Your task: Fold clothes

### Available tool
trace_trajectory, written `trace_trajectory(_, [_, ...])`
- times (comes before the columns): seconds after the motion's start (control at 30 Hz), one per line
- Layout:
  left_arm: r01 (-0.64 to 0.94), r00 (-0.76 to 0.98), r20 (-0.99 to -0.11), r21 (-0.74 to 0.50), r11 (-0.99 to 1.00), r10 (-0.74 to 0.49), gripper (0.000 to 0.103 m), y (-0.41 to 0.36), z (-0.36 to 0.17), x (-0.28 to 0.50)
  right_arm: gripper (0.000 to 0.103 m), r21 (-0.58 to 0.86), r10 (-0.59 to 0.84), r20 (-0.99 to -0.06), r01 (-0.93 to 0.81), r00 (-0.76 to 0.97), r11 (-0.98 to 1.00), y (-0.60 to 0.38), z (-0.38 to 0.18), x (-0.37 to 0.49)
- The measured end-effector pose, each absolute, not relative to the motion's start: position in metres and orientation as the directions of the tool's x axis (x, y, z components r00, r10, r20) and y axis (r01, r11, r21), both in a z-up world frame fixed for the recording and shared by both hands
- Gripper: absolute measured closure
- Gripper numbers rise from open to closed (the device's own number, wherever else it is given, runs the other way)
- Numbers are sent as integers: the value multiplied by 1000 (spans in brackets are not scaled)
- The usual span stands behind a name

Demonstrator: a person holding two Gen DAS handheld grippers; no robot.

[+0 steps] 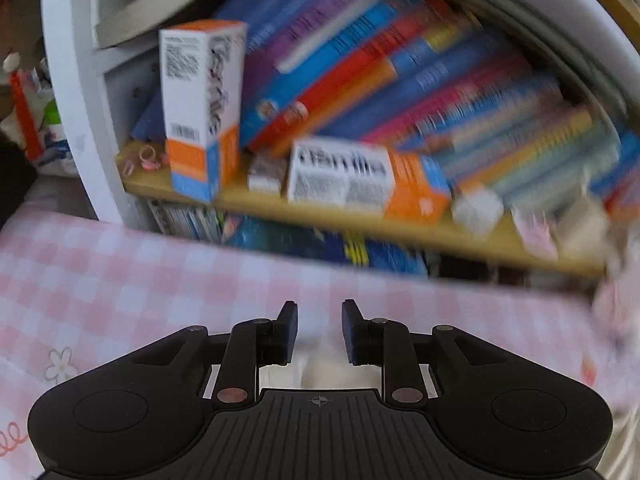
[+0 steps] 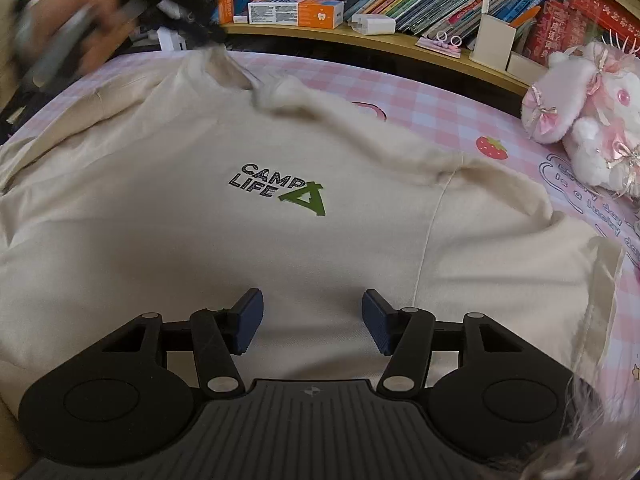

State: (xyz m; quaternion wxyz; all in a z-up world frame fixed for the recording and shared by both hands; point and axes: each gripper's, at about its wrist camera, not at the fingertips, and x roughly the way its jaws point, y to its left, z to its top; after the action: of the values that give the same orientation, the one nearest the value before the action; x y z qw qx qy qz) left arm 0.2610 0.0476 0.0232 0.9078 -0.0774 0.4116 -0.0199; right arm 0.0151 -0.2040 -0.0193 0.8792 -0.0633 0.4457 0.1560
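Cream sweatshirt (image 2: pixel 280 240) lies spread chest-up across the middle of the right wrist view, on a pink checked sheet (image 2: pixel 440 92); "CAMP LIFE" print (image 2: pixel 276 190) showing, centre frame. Collar area at upper centre is rumpled, and a sleeve (image 2: pixel 500 184) lies bunched toward the right edge.

Right tongs (image 2: pixel 312 320) hover low over the lower chest, jaws wide apart, holding nothing.

Left tongs (image 1: pixel 319 330) point at a bookshelf (image 1: pixel 360 216), jaws partly apart, nothing visibly between them; cream cloth shows just beneath. In the right view the left hand (image 2: pixel 76 20) is a blur at upper left, near the collar.

No fold visible in the body of the garment. Judgement: the folding of sleeves and body is all left to do, as far as shown.

Plush toy (image 2: pixel 588 120) at right edge.
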Motion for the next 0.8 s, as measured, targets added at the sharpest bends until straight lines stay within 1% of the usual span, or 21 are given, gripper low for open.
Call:
trace_trajectory(0.07, [11,681,-722,-152,988,-119,72,48,29,253,49,29,220,-803,-333,554,942,-204,-19,15])
trace_trajectory(0.17, [68,710,-689,-142,988,-148,72,50,38,240,48,29,224,-801,-338,555,941,-204,-20,16])
trace_trajectory(0.27, [156,702,-679,-149,976,-216,72,54,31,207,46,26,227,-801,-348,554,937,-203,-20,17])
trace_trajectory(0.47, [260,635,-728,-114,959,-258,72,46,-5,139,44,20,241,-804,-379,544,925,-204,-21,26])
trace_trajectory(0.57, [272,617,-752,-74,959,-233,72,43,-21,120,43,18,249,-805,-396,539,918,-206,-21,32])
trace_trajectory(0.63, [258,614,-756,-78,963,-226,72,45,-26,114,44,15,249,-804,-400,540,916,-208,-21,38])
trace_trajectory(0.7, [241,616,-755,-87,967,-222,72,48,-28,112,53,7,237,-798,-384,555,923,-212,-20,50])
trace_trajectory(0.8, [217,621,-757,-80,973,-201,71,50,-31,113,59,10,238,-788,-375,568,927,-217,-18,77])
